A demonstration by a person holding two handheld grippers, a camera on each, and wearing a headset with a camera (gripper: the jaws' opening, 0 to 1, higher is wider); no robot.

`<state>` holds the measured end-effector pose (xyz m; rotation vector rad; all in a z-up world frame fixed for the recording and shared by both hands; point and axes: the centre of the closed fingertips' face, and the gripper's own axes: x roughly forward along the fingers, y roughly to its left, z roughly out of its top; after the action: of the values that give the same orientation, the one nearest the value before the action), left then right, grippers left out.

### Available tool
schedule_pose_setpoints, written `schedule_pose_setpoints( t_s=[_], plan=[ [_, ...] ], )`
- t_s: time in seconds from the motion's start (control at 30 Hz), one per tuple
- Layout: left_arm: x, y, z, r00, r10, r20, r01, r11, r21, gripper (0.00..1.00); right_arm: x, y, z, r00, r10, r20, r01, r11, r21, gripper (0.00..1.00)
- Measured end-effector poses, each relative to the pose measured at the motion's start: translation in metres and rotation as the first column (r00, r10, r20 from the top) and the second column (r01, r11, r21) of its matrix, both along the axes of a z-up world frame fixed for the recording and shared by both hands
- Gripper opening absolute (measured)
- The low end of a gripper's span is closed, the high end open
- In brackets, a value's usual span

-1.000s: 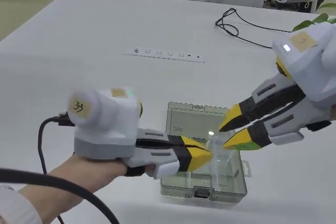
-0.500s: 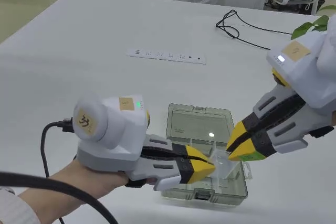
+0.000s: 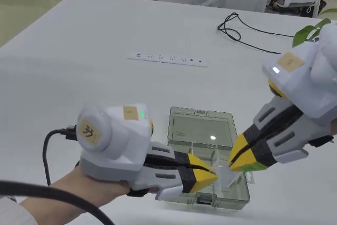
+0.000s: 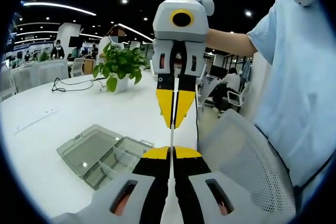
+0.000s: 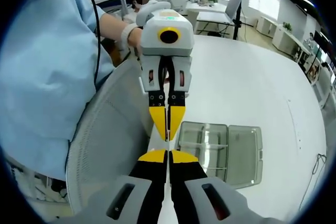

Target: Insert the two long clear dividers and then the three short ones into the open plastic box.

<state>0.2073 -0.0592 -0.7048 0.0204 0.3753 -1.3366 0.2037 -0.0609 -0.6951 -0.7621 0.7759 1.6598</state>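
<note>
Left claw is closed to a sliver, its yellow tips pinching one end of a clear divider. The right claw is closed just as tight on the other end, so the thin sheet spans the short gap between the two pairs of tips. In the left gripper view the divider is seen edge-on, a pale line running from that view's own tips up to the facing right claw, and the right gripper view shows the same line from the other side. Whether it is a long or a short piece I cannot tell. In the head view the two claws meet nose to nose over the near half of the plastic box, which lies open on the white worktop with its lid flat on the far side. Clear strips stand upright inside its tray and split it into compartments; how many I cannot count. A hand grips the left tool from below, and a black cord trails from the tool's back. Farther out on the worktop lies a white power strip, well apart from the box, then a looped black cable, and at the far right edge the green leaves of a plant.
</note>
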Motion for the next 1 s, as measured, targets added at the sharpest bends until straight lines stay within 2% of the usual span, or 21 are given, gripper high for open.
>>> schedule_pose_setpoints(
  t_s=[0.1,0.13,0.2,0.23,0.33,0.4,0.6,0.83,1.0],
  plan=[
    [0.004,0.001,-0.001,1.0,0.014,0.008,-0.014,1.0,0.009,0.0,0.004,-0.002,0.0,1.0,-0.015,-0.002,0.015,1.0,-0.006,0.02],
    [0.007,0.003,-0.005,1.0,0.027,0.007,-0.027,0.999,0.032,0.01,0.005,-0.002,0.001,1.0,-0.024,-0.006,0.024,1.0,-0.011,0.02],
    [0.011,0.006,-0.009,0.999,0.048,0.016,-0.049,0.998,0.048,0.1,0.01,-0.005,0.002,0.999,-0.045,0.0,0.045,0.999,-0.021,0.02],
    [0.014,0.009,-0.012,0.998,0.07,0.006,-0.071,0.996,0.056,0.13,0.013,-0.007,0.001,0.999,-0.049,0.012,0.049,0.998,-0.029,0.02],
    [0.018,0.016,-0.016,0.995,0.099,0.014,-0.1,0.993,0.067,0.21,0.026,-0.016,-0.003,0.996,-0.088,0.031,0.09,0.994,-0.058,0.02],
    [0.021,0.021,-0.018,0.992,0.122,0.008,-0.122,0.99,0.072,0.26,0.031,-0.021,-0.006,0.993,-0.106,0.053,0.11,0.991,-0.08,0.02],
    [0.028,0.03,-0.022,0.985,0.174,0.019,-0.175,0.981,0.088,0.39,0.038,-0.029,-0.012,0.988,-0.135,0.07,0.143,0.983,-0.118,0.02],
    [0.033,0.04,-0.028,0.976,0.215,0.035,-0.218,0.969,0.113,0.55,0.052,-0.041,-0.026,0.984,-0.156,0.092,0.17,0.97,-0.175,0.02],
    [0.037,0.049,-0.036,0.966,0.254,0.039,-0.257,0.957,0.137,0.7,0.059,-0.045,-0.035,0.981,-0.169,0.092,0.184,0.963,-0.198,0.02]
  ],
)
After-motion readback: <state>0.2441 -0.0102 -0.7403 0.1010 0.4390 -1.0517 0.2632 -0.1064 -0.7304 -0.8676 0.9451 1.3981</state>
